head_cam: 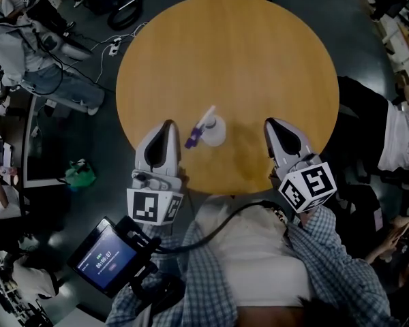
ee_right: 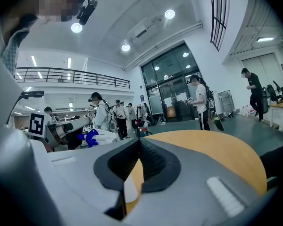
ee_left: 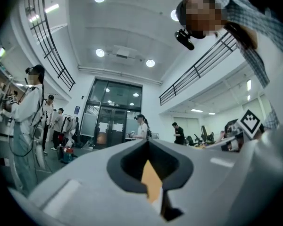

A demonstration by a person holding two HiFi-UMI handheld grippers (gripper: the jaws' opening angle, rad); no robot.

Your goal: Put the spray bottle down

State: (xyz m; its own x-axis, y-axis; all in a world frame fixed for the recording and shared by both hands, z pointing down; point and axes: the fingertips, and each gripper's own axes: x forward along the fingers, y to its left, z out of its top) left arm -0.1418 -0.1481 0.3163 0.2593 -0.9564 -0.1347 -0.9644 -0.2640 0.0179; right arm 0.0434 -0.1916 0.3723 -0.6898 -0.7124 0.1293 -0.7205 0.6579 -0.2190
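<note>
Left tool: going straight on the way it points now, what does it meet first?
Way looks free: the left tool, shut and empty, points across bare table; the spray bottle sits to its right, off that line. Depth unclear.

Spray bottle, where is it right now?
In the head view the spray bottle sits on the round table near the person's edge, between the left gripper and the right gripper, nearer the left, held by neither.
</note>
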